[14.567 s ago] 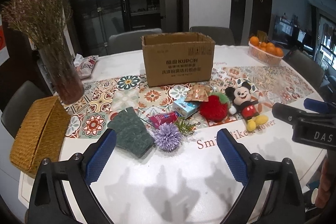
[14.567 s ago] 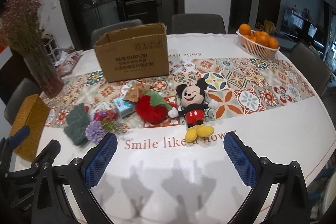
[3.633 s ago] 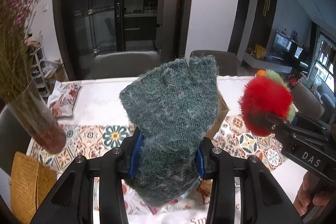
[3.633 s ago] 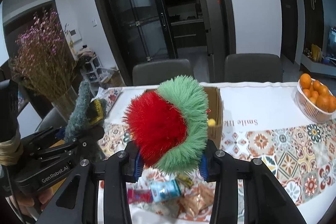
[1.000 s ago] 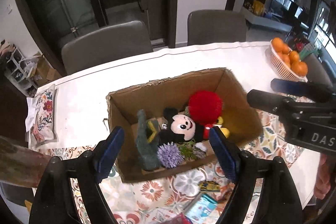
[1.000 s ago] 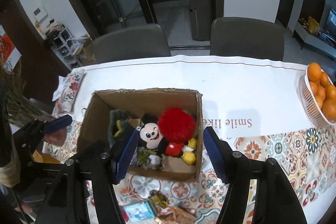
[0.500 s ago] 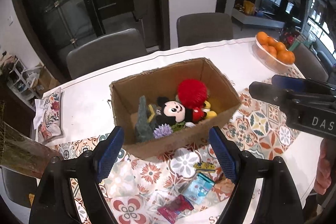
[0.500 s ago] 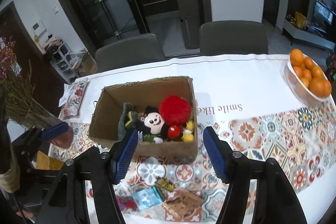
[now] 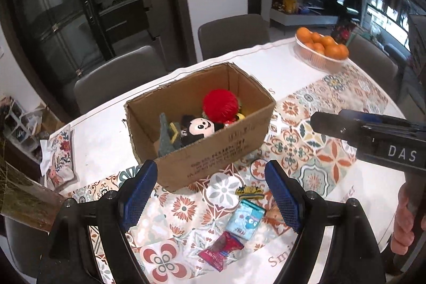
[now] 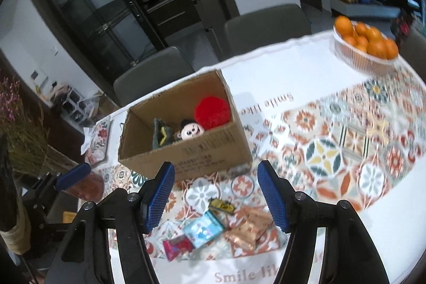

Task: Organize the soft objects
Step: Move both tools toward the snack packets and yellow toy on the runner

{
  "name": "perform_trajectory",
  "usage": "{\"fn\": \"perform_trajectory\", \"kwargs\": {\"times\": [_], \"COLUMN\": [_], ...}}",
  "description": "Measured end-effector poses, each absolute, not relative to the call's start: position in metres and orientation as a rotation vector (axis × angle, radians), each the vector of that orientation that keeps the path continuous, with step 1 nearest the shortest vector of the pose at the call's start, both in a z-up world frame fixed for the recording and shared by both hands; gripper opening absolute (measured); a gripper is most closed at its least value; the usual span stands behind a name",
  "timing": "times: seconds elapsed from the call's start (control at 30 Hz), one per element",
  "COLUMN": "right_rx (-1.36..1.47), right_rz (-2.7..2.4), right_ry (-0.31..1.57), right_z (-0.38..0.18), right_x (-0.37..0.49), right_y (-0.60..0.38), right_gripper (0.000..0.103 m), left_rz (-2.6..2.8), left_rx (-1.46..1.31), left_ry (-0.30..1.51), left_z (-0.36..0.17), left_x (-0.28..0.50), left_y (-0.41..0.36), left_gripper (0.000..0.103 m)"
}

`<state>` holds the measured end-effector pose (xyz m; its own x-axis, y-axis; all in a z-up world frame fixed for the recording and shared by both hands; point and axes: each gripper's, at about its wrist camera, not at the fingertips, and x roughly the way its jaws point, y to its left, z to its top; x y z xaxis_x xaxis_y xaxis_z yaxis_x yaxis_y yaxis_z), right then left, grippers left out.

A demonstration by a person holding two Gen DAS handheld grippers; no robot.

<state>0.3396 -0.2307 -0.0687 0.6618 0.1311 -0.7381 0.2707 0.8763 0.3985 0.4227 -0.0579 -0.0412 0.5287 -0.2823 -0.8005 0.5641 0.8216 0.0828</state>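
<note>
An open cardboard box (image 9: 213, 148) stands on the patterned table runner and also shows in the right wrist view (image 10: 186, 151). Inside it lie a red pompom (image 9: 219, 105), a Mickey Mouse plush (image 9: 199, 128) and a green knitted glove (image 9: 165, 141); all three show in the right wrist view too: the pompom (image 10: 211, 112), the plush (image 10: 190, 131), the glove (image 10: 159, 135). My left gripper (image 9: 210, 193) is open and empty, above the table in front of the box. My right gripper (image 10: 215, 193) is open and empty, also in front of the box.
Snack packets lie on the runner near me: a blue one (image 9: 246, 218), a red one (image 9: 221, 254), a gold one (image 10: 247, 229). A basket of oranges (image 9: 320, 51) stands at the far right. A vase of dried flowers (image 10: 24, 135) stands at the left. Grey chairs (image 9: 119, 81) line the far side.
Both grippers have pulled back and lowered from above the box toward the table's near side. The soft toys stay in the box.
</note>
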Motion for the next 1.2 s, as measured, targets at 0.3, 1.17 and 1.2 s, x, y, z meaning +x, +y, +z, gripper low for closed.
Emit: {"fn": "perform_trajectory", "kwargs": {"times": [0.3,1.17,1.2], "right_rx": [0.604,0.798,0.812], "right_rz": [-0.141,-0.245,-0.242], "right_ry": [0.887,1.105,1.115], "right_z": [-0.104,-0.214,-0.218], "right_x": [0.315,0.314,0.316], "right_y": [-0.223,-0.226,-0.226], "right_gripper": [0.066,0.066,0.066], "left_rz": [-0.605,-0.802,-0.8], "left_rx": [0.438,0.568,0.574], "left_ry": [0.866,1.117,1.127], "left_z": [-0.058,-0.171,-0.175], "left_x": [0.403,0.395,0.396], "left_y": [-0.058,-0.077,-0.078], "left_gripper": [0.083,0.083,0.083]}}
